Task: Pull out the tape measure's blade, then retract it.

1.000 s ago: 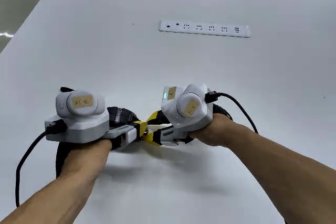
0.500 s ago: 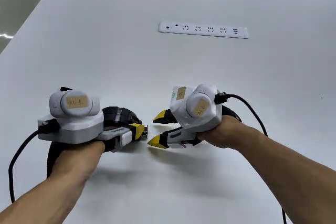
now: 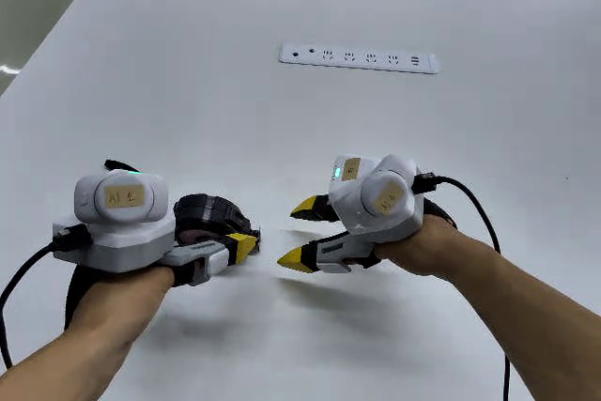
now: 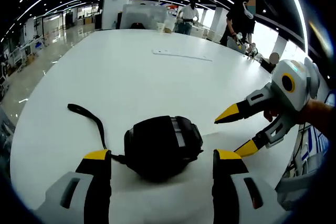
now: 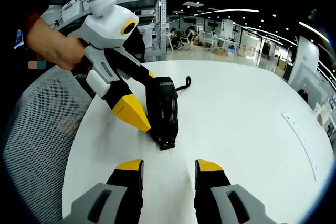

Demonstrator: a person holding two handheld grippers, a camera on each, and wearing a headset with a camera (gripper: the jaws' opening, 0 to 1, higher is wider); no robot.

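The black tape measure lies on the white table, its wrist strap trailing off to one side. No blade shows outside the case. My left gripper is open, and its yellow-tipped jaws straddle the case with a small gap on each side. To the right, my right gripper is open and holds nothing, its tips pointing at the case from a short distance. In the right gripper view the tape measure lies beyond my right gripper.
A white power strip lies flat at the far side of the table. Cables run from both grippers back toward the near edge. A mesh chair back stands beside the table. People stand far off beyond the table.
My right gripper was closed in at the tape measure's mouth. It has since opened and drawn back to the right. The left gripper stays at the case.
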